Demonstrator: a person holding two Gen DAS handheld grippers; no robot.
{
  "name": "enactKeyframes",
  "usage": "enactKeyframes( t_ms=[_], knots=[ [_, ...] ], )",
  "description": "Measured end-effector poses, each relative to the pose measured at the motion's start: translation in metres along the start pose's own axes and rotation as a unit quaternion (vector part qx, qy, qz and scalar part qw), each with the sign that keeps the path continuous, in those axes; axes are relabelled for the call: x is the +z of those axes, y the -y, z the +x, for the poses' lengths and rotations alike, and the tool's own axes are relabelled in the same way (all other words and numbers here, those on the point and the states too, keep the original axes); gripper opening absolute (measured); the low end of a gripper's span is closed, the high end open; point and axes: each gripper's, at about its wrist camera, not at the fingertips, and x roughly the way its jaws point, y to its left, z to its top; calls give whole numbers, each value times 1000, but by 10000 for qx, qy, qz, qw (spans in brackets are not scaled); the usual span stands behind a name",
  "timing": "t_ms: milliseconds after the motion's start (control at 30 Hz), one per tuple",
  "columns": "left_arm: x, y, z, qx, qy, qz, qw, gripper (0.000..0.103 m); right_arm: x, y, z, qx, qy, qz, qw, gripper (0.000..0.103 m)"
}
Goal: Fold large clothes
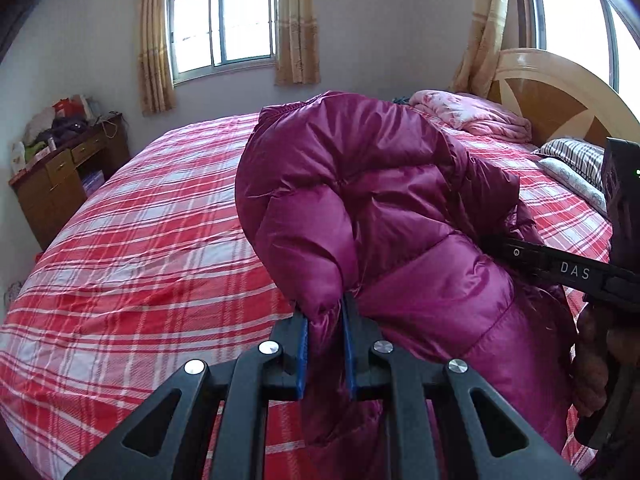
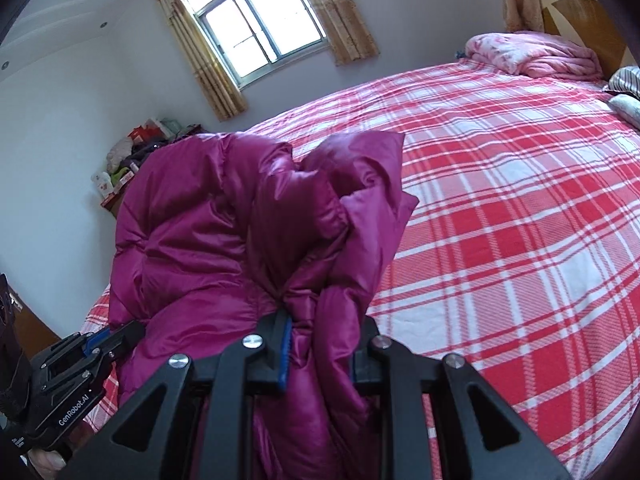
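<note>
A magenta quilted down jacket (image 1: 360,208) hangs bunched above the bed. My left gripper (image 1: 325,312) is shut on a fold of it between its blue pads. In the right wrist view the same jacket (image 2: 224,232) fills the left middle. My right gripper (image 2: 320,332) is shut on another fold, with fabric draped over its right finger. The right gripper shows at the right edge of the left wrist view (image 1: 560,268), its tips buried in the jacket. The left gripper shows at the lower left of the right wrist view (image 2: 92,348).
The bed has a red and white plaid sheet (image 1: 140,240) (image 2: 520,220). A folded pink quilt (image 1: 468,114) (image 2: 532,54) and striped pillows (image 1: 576,160) lie by the wooden headboard (image 1: 560,96). A cluttered wooden desk (image 1: 64,176) stands by the far wall.
</note>
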Motion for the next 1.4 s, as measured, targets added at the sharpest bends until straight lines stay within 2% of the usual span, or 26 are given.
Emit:
enactKeyframes(
  t_ms=[267,400,700,1000,1267,1400],
  knots=[
    [-16,-60,-25,488,-42,-328,9983,14,0,-48,40,420,-311,-438,9977,23],
    [-25,-80,-33,792,-37,-386,9961,14,0,-72,60,589,-454,-623,9953,23],
    [-41,-120,-49,1180,-74,-649,9909,14,-7,-118,94,867,-757,-977,9885,23],
    [-57,-154,-42,1349,-279,-924,9861,14,-18,-148,120,818,-1010,-1261,9835,23],
    [-65,-166,-33,1334,-391,-1017,9851,15,-25,-151,131,759,-1132,-1278,9824,23],
    [-67,-167,-29,1346,-425,-1010,9848,18,-25,-149,134,742,-1168,-1236,9826,23]
  ],
)
